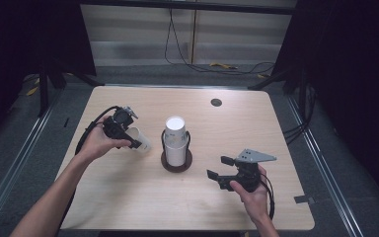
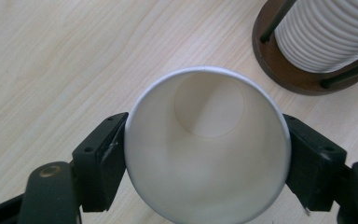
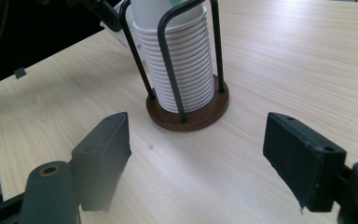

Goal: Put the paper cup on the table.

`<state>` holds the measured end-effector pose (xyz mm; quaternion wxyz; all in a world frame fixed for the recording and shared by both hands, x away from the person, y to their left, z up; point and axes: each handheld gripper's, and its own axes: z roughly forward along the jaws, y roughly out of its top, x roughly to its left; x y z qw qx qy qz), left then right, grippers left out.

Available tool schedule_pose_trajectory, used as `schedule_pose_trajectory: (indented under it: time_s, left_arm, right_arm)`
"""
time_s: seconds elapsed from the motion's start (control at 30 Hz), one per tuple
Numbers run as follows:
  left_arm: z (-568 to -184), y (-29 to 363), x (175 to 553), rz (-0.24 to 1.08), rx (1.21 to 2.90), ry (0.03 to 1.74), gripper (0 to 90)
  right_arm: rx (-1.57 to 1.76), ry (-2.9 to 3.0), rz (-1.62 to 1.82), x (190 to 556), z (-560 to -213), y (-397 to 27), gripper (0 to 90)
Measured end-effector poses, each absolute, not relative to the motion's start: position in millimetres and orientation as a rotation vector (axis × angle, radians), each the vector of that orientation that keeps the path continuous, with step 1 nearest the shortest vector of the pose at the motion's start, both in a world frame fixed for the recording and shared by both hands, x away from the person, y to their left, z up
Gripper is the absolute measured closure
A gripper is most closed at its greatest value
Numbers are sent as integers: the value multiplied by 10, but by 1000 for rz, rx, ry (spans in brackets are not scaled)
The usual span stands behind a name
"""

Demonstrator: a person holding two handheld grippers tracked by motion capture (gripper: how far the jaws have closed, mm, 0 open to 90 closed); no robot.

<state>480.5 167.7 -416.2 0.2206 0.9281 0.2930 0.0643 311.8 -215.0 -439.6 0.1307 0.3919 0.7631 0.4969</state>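
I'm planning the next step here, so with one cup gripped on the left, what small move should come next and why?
Probably set the cup upright on bare table: the left hand-held gripper clamps it tilted beside the stack, while the right hand-held gripper waits open.

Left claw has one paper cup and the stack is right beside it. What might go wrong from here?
1. The left claw squeezes the thin paper cup by its sides near the rim; more pressure may crush it.
2. The cup sits close to the cup stack in its wire holder; a sideways swing might knock it.
3. The open right claw waits nearby and may collide.
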Motion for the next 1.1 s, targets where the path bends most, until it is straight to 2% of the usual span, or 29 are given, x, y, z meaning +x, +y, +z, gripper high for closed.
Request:
schedule_pose_trajectory:
  time_s: [0.27, 1.1]
  left_arm:
    - [-4228, 1618, 4839, 181, 2609, 826, 221]
    - [-4267, 1583, 4906, 163, 2546, 863, 198]
  right_arm:
    - [1137, 2232, 1434, 3128, -4421, -2137, 228]
    - [1136, 2258, 1417, 3129, -4454, -2097, 219]
